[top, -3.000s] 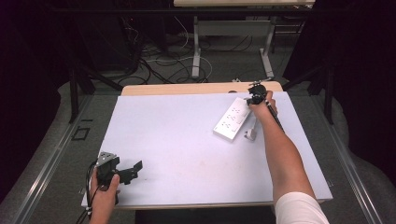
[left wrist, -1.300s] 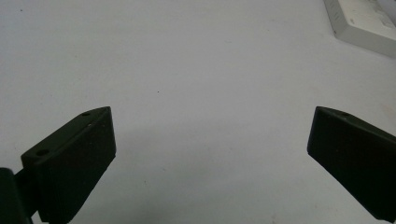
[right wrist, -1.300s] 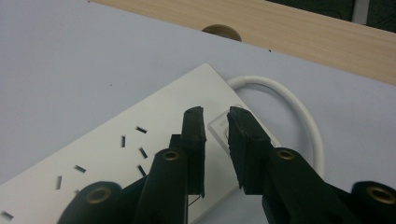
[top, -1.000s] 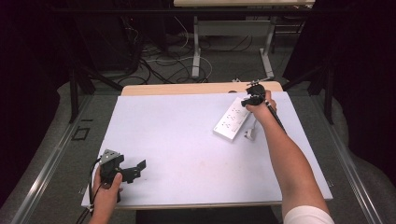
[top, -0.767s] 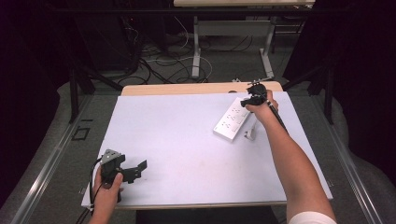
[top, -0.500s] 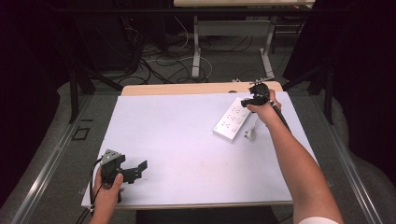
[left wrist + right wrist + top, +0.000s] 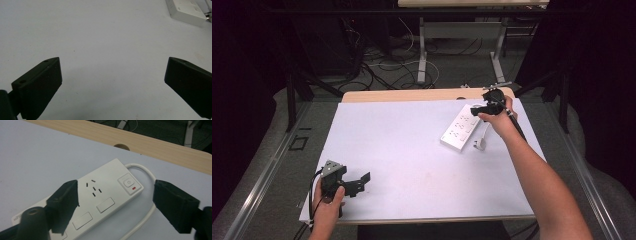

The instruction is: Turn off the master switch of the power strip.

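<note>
My right hand-held gripper [image 7: 113, 205], jaws just opened wide and empty, hovers above the power strip [image 7: 100, 200]; switch press apparently finished.

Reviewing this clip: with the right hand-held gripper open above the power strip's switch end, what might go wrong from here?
1. The right hand-held gripper, whose jaws have just been opening with nothing clamped between them, hangs above the power strip; a careless descent might press the switch.
2. The white cord loops close by the right-side jaw and might snag, dragging the strip.
3. The strip lies near the table's far edge; a push might slide it off.
</note>
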Available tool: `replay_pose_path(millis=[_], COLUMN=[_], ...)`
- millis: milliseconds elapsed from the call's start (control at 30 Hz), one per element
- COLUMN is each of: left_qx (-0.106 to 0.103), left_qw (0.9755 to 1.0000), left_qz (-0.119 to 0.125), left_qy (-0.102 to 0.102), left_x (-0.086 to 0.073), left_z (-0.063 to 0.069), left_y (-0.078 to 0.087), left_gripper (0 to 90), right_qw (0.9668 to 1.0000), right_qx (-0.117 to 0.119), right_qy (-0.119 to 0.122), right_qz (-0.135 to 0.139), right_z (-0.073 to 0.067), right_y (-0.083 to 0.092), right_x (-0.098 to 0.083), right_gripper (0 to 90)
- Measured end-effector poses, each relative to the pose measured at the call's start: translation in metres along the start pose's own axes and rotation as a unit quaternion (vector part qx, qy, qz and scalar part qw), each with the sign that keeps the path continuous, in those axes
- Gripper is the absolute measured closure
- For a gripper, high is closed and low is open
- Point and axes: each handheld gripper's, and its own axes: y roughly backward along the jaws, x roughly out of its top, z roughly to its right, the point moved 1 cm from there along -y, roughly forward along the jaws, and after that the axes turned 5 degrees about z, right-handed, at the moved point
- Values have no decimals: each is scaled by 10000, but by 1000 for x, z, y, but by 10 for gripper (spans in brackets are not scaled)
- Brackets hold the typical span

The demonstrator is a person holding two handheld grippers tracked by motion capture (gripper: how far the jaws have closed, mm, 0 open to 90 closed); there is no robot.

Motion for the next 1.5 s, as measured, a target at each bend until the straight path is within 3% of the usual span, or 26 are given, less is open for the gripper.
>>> replay_pose_path(millis=[67, 333, 600, 900, 1033, 1300, 1500], left_qx=[0, 13, 23, 27, 33, 22, 22], left_qw=[10000, 10000, 10000, 10000, 10000, 10000, 10000], left_qz=[20, 12, 52, 36, 20, 32, 21], left_qy=[0, -11, 31, 16, 4, -12, -5], left_x=[0, 0, 1, 0, 0, 0, 0], left_z=[0, 1, 2, 1, 1, 2, 2], left_y=[-1, -1, 1, 1, 1, 0, 0], left_gripper=[13, 13, 13, 13, 13, 13, 13], right_qw=[10000, 9998, 9995, 9988, 9986, 9981, 9979], right_qx=[64, 64, 246, 300, 357, 248, 322], right_qy=[-55, 134, 57, 182, 142, 455, 456], right_qz=[21, 103, 168, 336, 358, 327, 336], right_z=[-1, -5, -11, -13, -15, -22, -27], right_y=[4, 25, 47, 64, 71, 86, 98], right_x=[-2, -10, -20, -35, -44, -69, -87], right_gripper=[175, 164, 148, 34, 8, 0, 0])
